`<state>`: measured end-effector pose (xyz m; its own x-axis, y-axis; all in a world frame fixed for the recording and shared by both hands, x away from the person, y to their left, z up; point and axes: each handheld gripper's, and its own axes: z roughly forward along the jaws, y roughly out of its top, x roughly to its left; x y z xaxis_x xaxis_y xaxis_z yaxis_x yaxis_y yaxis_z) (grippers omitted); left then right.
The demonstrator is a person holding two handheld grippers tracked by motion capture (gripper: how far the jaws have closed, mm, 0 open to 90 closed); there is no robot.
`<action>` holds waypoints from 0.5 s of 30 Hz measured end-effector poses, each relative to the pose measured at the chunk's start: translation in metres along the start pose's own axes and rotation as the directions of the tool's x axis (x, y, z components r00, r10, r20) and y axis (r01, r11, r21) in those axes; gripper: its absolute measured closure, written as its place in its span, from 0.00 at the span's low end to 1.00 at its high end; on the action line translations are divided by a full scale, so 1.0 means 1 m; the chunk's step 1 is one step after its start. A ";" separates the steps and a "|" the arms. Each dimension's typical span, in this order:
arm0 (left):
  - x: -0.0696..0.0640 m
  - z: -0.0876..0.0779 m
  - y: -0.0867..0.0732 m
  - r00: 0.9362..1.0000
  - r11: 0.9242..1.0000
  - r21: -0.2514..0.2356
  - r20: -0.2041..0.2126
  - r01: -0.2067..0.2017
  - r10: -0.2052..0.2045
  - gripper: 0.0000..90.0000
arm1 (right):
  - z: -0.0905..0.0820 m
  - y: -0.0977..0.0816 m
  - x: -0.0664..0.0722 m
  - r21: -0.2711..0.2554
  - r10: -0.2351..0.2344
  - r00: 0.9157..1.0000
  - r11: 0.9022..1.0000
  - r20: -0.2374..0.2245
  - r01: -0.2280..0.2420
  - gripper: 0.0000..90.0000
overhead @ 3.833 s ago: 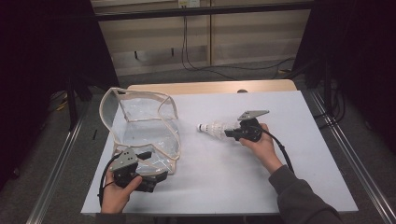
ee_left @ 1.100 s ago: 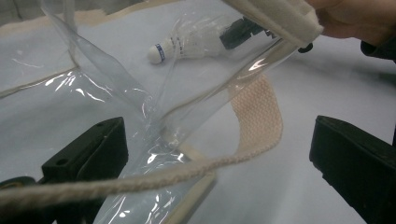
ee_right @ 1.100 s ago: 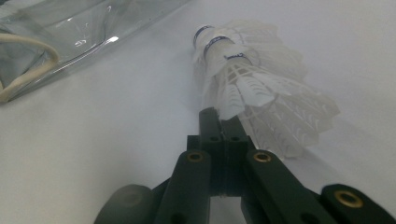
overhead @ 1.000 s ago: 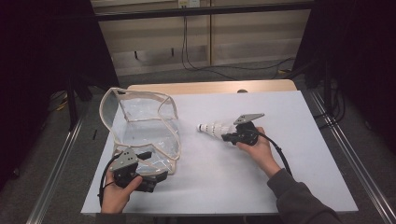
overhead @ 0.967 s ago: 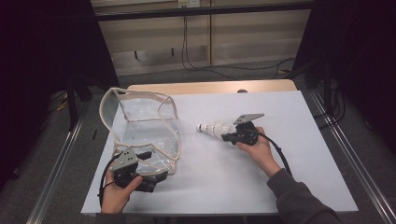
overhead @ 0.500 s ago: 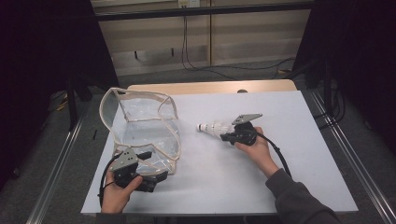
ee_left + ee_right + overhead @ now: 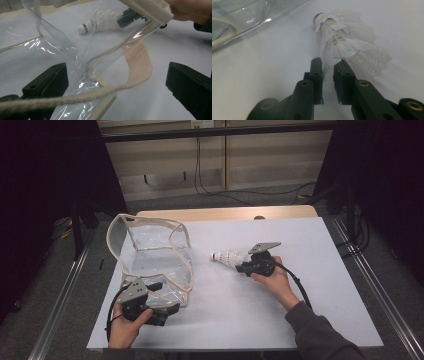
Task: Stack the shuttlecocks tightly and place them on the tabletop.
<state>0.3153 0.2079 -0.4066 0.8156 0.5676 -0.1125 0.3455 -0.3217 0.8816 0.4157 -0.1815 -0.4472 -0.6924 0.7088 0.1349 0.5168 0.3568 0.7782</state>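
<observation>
My right gripper (image 7: 243,261) had just been easing its jaws apart, the feather skirt of the shuttlecock (image 7: 229,256) between them and seemingly no longer pinched, though the feathers blurred that contact. The shuttlecock lay on the white table (image 7: 320,285), cork pointing at the clear bag (image 7: 150,255), near but apart. My left gripper (image 7: 115,87) stood released, jaws straddling the bag's corner and its woven strap (image 7: 140,65), which crossed my sightline.

A white sheet (image 7: 240,305) covers a pale wooden table (image 7: 225,213) flanked by metal rails (image 7: 60,295) on a grey floor, while black cables (image 7: 210,185) trail down and along the base of a beige panelled wall (image 7: 260,150) beneath a dark horizontal bar (image 7: 220,131).
</observation>
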 end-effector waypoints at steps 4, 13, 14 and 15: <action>0.000 0.000 0.000 1.000 1.000 -0.001 0.000 0.001 -0.001 0.05 | -0.004 0.001 0.000 -0.005 0.002 1.000 1.000 0.005 -0.002 0.78; 0.000 0.000 0.000 1.000 1.000 0.001 -0.002 -0.001 0.001 0.05 | -0.004 0.001 0.002 -0.011 0.025 1.000 1.000 -0.004 -0.025 0.61; 0.000 0.000 0.000 1.000 1.000 0.001 -0.003 -0.005 0.005 0.05 | -0.003 0.001 0.002 -0.013 0.033 0.999 0.999 -0.003 -0.033 0.57; 0.000 0.000 0.000 1.000 1.000 0.000 -0.002 -0.001 0.001 0.05 | -0.002 0.001 0.003 -0.012 0.042 0.999 0.999 0.002 -0.042 0.53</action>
<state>0.3150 0.2074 -0.4066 0.8150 0.5687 -0.1110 0.3450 -0.3223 0.8815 0.4133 -0.1806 -0.4442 -0.6691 0.7243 0.1666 0.5395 0.3192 0.7791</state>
